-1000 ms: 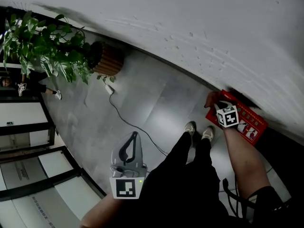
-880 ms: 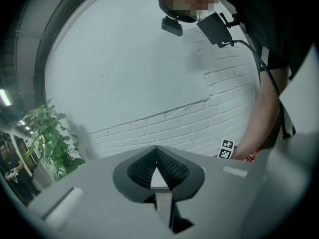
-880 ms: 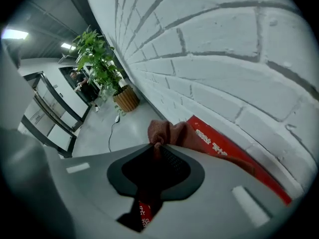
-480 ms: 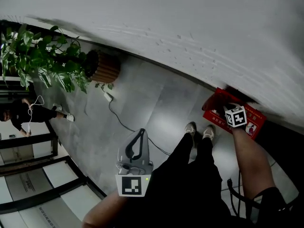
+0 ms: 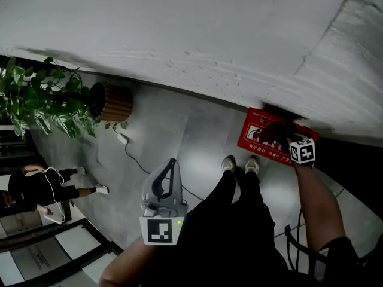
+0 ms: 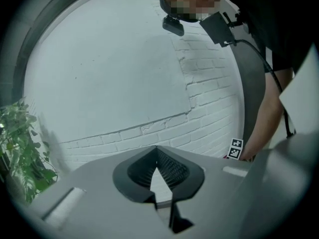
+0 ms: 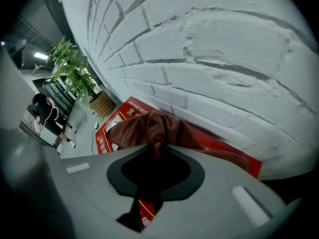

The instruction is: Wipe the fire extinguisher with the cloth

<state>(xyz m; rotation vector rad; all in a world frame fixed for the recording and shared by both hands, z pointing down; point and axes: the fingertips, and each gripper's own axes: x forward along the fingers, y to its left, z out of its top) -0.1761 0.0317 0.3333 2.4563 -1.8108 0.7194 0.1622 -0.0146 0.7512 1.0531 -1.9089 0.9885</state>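
Now farther along the red box point(image 5: 256, 137), cloth point(image 7: 154, 126) in right hand-held gripper point(image 7: 156, 152).

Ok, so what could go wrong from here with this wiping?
The right gripper pinches only a bunched fold of the brown terry cloth, so it might slip out while rubbing the red fire extinguisher box. The thin cable on the grey floor runs towards your shoes; it could trip you.
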